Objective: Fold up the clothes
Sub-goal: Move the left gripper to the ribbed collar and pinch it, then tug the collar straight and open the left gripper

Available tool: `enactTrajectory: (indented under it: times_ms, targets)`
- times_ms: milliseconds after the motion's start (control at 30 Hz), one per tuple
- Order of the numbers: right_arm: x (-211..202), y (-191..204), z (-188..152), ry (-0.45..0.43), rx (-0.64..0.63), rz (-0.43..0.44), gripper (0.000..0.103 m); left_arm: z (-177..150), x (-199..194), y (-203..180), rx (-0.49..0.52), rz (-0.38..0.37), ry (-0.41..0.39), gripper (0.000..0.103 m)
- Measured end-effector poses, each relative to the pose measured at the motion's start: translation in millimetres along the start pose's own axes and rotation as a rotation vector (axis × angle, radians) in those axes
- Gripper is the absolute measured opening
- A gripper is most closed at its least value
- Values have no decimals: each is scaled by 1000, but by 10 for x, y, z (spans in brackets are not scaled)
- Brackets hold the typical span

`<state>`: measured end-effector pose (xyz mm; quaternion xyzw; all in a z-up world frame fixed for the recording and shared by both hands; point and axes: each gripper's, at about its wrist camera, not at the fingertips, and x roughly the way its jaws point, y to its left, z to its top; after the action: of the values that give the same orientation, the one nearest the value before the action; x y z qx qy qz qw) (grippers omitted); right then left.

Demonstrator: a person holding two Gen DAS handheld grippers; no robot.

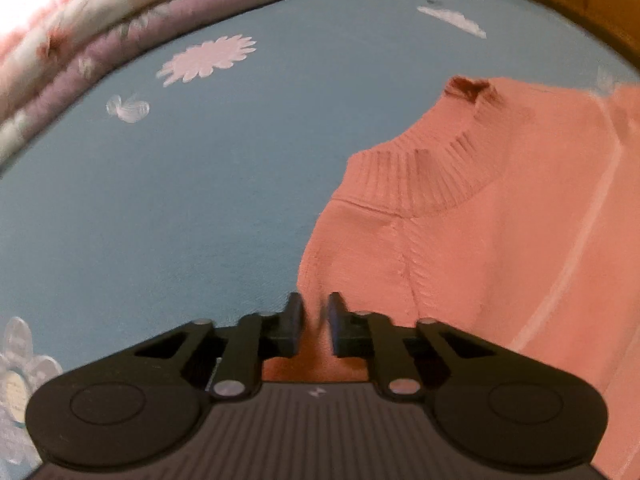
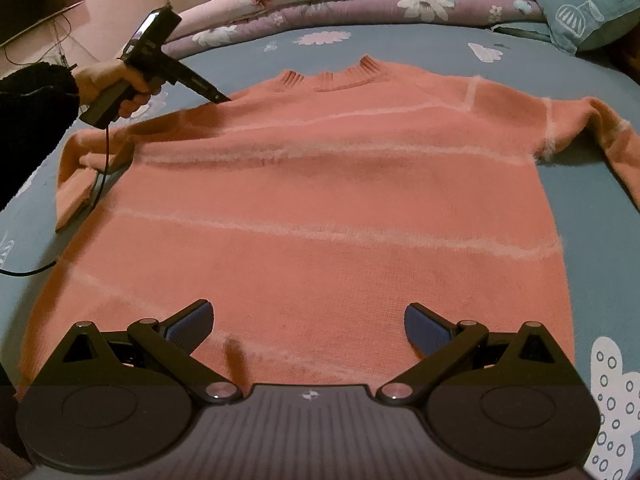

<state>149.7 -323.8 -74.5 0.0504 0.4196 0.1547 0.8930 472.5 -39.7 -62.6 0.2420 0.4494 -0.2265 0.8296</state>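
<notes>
Sweater (image 2: pixel 320 208) first: a big pink one with thin pale stripes lies flat on the bed (image 2: pixel 600 184), front side down or up I cannot tell, with its bottom edge closest to the right wrist camera and its ribbed neck (image 2: pixel 332 76) at the far end.

Closest of all, the right gripper (image 2: pixel 308 324) hangs over the bottom edge of the sweater. Its two fingers (image 2: pixel 192 322) stand far apart and hold nothing.

One sleeve (image 2: pixel 80 168) sticks out to the left side and bends back toward the camera. The other sleeve (image 2: pixel 608 140) sticks out to the right.

Farther up, on the left, a hand (image 2: pixel 116 84) in a dark fuzzy sleeve (image 2: pixel 36 120) holds the left gripper (image 1: pixel 316 312). It points down at the shoulder of the sweater, next to the neck. In the left wrist view its fingers (image 1: pixel 294 320) are pulled close together, with pink knit pinched between them. A black cable (image 2: pixel 100 184) hangs down from it across the left sleeve.

The bed has a blue sheet with white flower and cloud shapes. At the far side lie folded flowery quilts (image 2: pixel 360 0), pink and purple. A blue pillow (image 2: pixel 580 8) sits in the far right corner. No box or basket shows.
</notes>
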Motion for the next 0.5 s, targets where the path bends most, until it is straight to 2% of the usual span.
enactTrajectory:
  times_ms: [100, 233, 367, 433, 500]
  targets:
    - [-28, -14, 2, -14, 3, -5, 103, 40, -37, -199, 61, 128, -14, 2]
    - [-50, -33, 13, -29, 16, -4, 103, 121, -155, -302, 93, 253, -96, 1]
    - [-43, -41, 24, -30, 21, -1, 103, 217, -135, -207, 41, 285, -97, 1]
    - [-43, -38, 25, -29, 20, -2, 103, 203, -18, -194, 56, 327, -80, 2]
    - [-52, -34, 22, -29, 19, -2, 103, 181, 91, -165, 24, 341, -72, 2]
